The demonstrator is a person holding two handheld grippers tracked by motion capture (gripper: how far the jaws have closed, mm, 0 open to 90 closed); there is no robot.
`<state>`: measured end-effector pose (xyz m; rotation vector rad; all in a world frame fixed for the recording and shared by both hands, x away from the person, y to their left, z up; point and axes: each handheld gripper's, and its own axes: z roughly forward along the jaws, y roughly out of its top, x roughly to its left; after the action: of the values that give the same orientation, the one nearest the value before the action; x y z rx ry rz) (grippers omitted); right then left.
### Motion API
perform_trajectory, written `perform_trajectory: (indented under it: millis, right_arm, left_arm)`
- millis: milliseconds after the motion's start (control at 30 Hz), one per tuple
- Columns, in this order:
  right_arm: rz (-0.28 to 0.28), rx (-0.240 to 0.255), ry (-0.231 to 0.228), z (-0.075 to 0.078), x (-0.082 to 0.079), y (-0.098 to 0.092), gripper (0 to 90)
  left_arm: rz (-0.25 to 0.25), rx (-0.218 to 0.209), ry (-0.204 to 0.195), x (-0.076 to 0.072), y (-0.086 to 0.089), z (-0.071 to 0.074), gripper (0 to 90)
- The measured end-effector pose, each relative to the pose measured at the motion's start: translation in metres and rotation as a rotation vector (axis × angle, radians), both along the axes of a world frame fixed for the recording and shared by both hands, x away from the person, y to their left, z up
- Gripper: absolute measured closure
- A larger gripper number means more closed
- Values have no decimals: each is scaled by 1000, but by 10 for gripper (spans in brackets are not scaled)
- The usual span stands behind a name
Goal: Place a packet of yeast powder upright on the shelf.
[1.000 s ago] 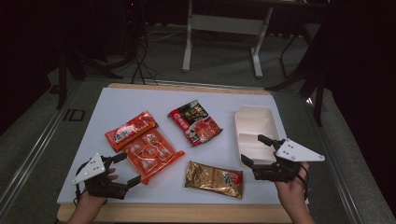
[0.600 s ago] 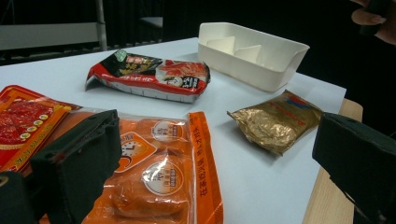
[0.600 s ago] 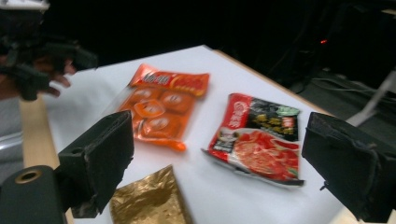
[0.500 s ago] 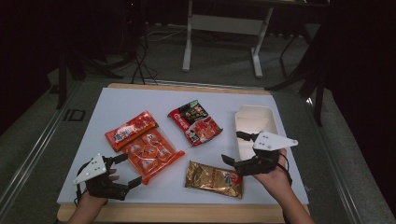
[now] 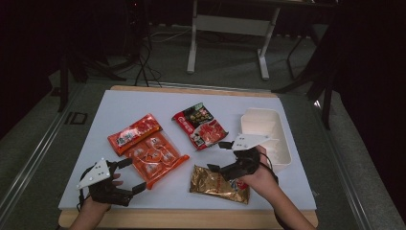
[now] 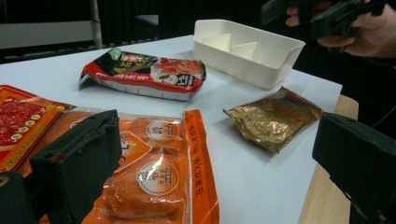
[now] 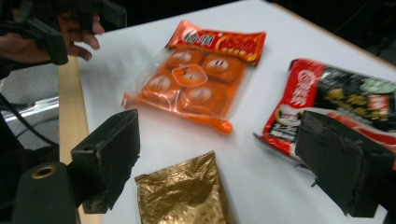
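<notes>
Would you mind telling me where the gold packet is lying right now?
In the high view the gold packet lies flat near the table's front edge, right of centre, under the open right gripper and beside the white tray.

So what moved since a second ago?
The right tongs swung from beside the white tray leftward over the gold packet, jaws open, holding nothing. The left tongs stayed open by the orange packet. The packets and the tray did not move.
</notes>
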<state>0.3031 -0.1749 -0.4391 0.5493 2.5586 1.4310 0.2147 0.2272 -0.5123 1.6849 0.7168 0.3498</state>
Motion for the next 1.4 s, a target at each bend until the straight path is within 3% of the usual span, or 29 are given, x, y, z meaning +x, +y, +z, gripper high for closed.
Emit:
perform_trajectory:
  millis: [533,1033,1133,1333,1400]
  right_arm:
    - [41,-144,134,-52,19,41,219]
    - [49,-300,221,-86,32,54,279]
    - [72,-345,233,-92,31,58,322]
    - [95,-406,198,-91,23,63,445]
    - [98,-451,172,-89,20,66,497]
  left_arm:
    - [-12,7,7,1,-1,-1,15]
    - [-26,20,24,2,-2,-3,14]
    - [-28,19,29,3,-3,-4,14]
    - [-30,23,31,3,-3,-4,14]
    - [-31,29,30,3,-3,-4,14]
